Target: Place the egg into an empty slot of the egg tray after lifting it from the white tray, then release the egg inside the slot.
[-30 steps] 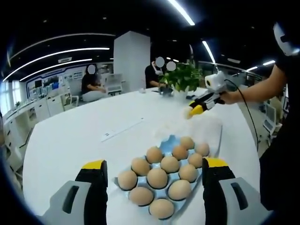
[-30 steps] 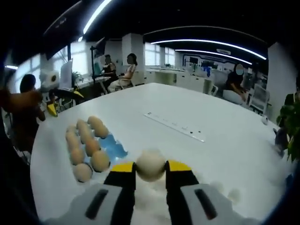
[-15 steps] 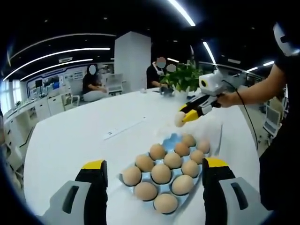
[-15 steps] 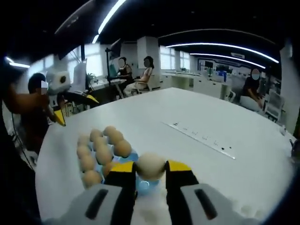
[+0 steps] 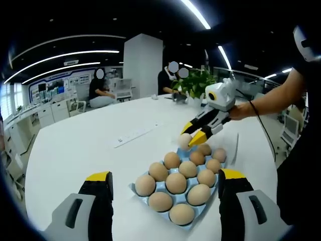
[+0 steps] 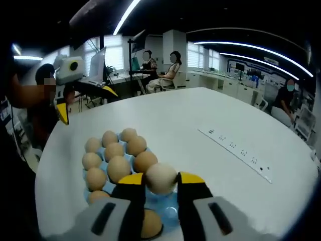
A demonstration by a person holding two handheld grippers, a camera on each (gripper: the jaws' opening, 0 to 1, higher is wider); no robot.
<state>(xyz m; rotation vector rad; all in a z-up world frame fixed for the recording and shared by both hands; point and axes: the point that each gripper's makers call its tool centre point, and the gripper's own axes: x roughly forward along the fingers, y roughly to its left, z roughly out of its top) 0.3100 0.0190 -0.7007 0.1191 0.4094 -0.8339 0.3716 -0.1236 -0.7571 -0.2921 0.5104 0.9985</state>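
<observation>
- A broad white worktop (image 5: 75, 150) carries the blue egg tray (image 5: 186, 221); an office with ceiling strip lights lies behind.
- Right claw (image 6: 160, 182) — closed on a pale egg (image 6: 160, 177) — hangs over the egg tray's bare blue corner (image 6: 168, 207), beside brown eggs (image 6: 118, 168).
- Left claw (image 5: 163, 182) stands wide apart, holding nothing, just short of the egg tray.
- A white strip (image 6: 235, 148) lies farther out; a potted plant (image 5: 194, 83) and seated people beyond.
</observation>
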